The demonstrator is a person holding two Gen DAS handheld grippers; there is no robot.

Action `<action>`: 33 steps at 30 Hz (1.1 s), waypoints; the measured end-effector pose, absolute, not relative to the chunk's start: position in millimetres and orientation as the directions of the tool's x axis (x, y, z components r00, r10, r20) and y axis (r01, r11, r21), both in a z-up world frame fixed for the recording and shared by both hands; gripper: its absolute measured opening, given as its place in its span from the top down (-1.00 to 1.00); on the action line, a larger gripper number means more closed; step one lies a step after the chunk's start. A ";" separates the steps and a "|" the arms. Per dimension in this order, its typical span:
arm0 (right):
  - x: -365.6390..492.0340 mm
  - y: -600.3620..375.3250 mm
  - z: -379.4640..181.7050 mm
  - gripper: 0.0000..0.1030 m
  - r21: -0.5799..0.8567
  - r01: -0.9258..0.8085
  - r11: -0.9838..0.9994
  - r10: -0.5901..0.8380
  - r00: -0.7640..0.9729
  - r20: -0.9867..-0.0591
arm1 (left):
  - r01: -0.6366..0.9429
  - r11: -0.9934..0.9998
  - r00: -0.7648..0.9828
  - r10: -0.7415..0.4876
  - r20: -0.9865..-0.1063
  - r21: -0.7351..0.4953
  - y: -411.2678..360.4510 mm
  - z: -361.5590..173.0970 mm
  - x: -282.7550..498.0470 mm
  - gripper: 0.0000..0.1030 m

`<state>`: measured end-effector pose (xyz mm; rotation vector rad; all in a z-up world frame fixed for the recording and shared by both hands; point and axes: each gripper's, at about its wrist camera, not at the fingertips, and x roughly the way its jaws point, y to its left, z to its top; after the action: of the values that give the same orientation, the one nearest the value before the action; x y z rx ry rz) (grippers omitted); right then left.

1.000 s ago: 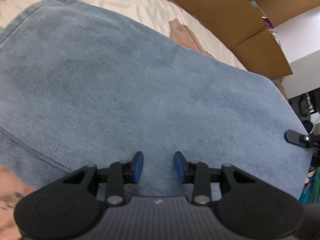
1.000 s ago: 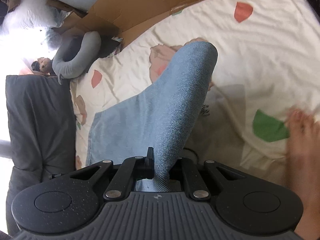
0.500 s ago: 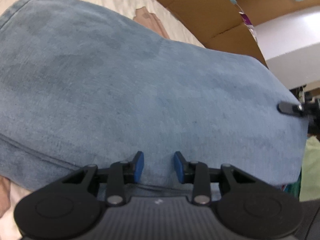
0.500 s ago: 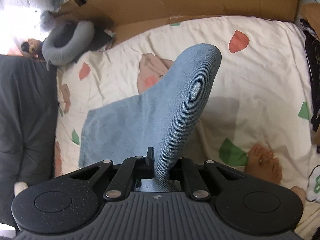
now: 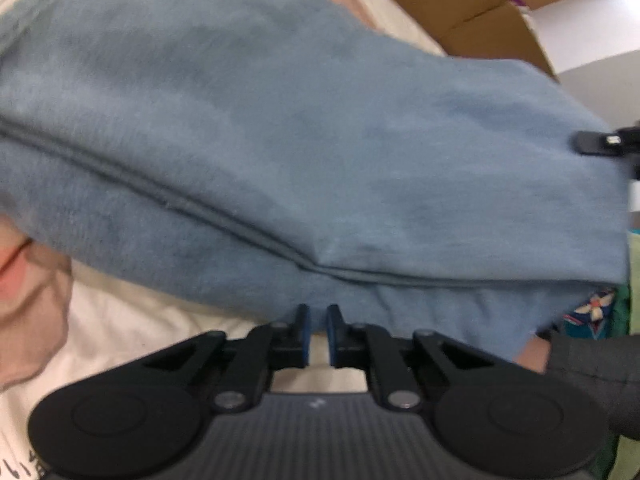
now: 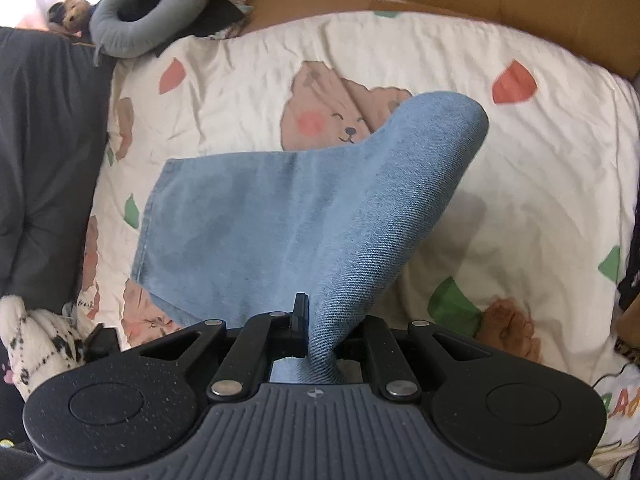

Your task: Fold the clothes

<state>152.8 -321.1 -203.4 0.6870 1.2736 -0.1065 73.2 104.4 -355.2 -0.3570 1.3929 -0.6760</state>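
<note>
Right tongs [image 6: 316, 330] are clamped on the denim garment [image 6: 248, 216], lifting one end off the bed [image 6: 520, 184], rest stretching toward frame left, while the left tongs [image 5: 317, 330] look nearly closed at its near hem, grip unclear.

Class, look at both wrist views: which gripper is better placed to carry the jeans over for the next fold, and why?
Right. The right gripper is shut on the jeans, lifting a fold off the bedsheet. The left gripper grips nothing, its narrow gap showing bedsheet.

Right gripper [image 6: 318, 330] jaws' far pad behind denim [image 6: 360, 216]; left-wrist view perhaps motion-blurred throughout.
</note>
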 end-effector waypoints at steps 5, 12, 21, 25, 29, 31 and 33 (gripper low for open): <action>157.1 -322.6 -206.9 0.89 0.402 0.439 0.804 0.293 0.297 -0.909 | 0.242 0.760 0.092 -0.636 -0.766 -0.603 103.5 -331.1 92.3 0.70; 156.8 -324.8 -207.1 0.89 0.404 0.473 0.783 0.299 0.284 -0.911 | 0.254 0.799 0.103 -0.582 -0.807 -0.544 68.7 -339.2 127.6 0.66; 160.2 -319.9 -204.6 0.89 0.411 0.499 0.762 0.307 0.281 -0.909 | 0.253 0.816 0.126 -0.560 -0.819 -0.520 29.9 -362.0 168.4 0.69; 160.6 -319.8 -205.7 0.89 0.415 0.504 0.758 0.313 0.278 -0.908 | 0.264 0.821 0.162 -0.556 -0.816 -0.507 16.0 -362.4 189.2 0.69; 161.2 -319.9 -205.5 0.90 0.421 0.508 0.752 0.318 0.280 -0.906 | 0.261 0.833 0.207 -0.543 -0.814 -0.489 4.7 -362.1 209.5 0.83; 161.6 -319.2 -204.9 0.90 0.427 0.509 0.748 0.323 0.283 -0.903 | 0.254 0.846 0.238 -0.525 -0.817 -0.469 3.3 -360.3 218.8 0.84; 162.3 -318.0 -203.9 0.90 0.432 0.507 0.745 0.329 0.284 -0.901 | 0.248 0.849 0.249 -0.521 -0.816 -0.466 -6.0 -360.5 231.5 0.84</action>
<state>162.3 -318.0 -203.9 0.7768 1.3156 -0.1369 231.5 -6.0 -360.5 -0.2621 1.2117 -0.5318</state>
